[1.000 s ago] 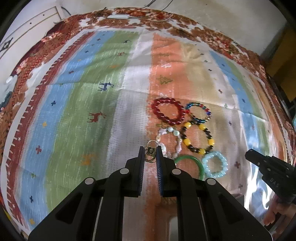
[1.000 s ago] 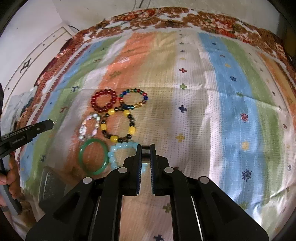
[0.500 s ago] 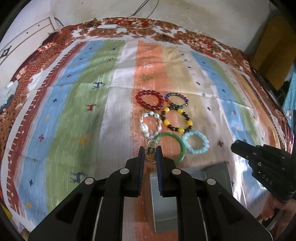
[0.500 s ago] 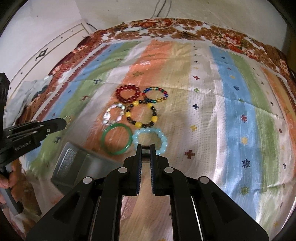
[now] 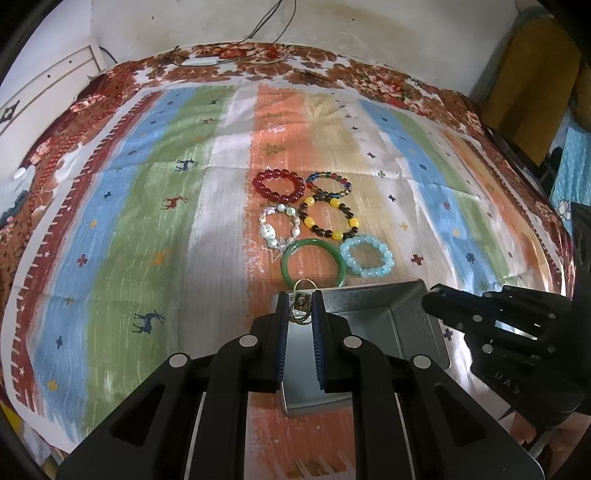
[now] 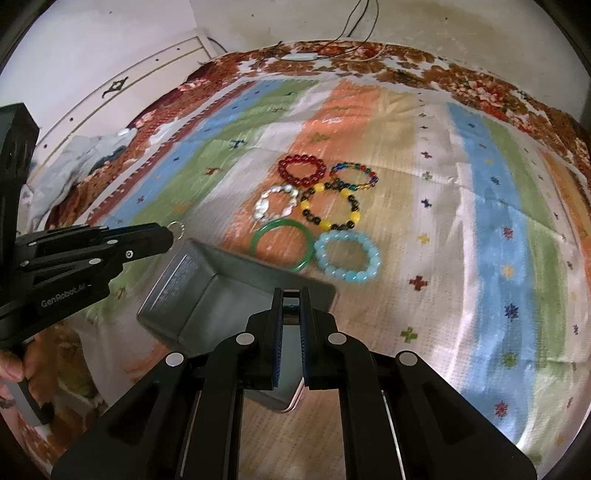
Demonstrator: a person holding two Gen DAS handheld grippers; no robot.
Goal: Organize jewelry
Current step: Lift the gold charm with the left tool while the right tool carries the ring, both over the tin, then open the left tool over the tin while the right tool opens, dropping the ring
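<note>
Readable lettering on the two handheld grippers

From the right wrist view, the black body of the left gripper (image 6: 168, 240) carries the raised word "GenRobot.AI" along its lower arm. In the left wrist view, the right gripper (image 5: 434, 301) shows embossed letters near its base, upside down and only partly legible, something like "UA". The grey label on the side of the metal tray (image 6: 177, 284) is too blurred to read.

A home bedroom: a bed under a striped, floral-bordered woven cloth (image 5: 155, 192) meets a stained white plaster wall (image 5: 369, 40) with dangling thin wires (image 5: 266, 26).
</note>
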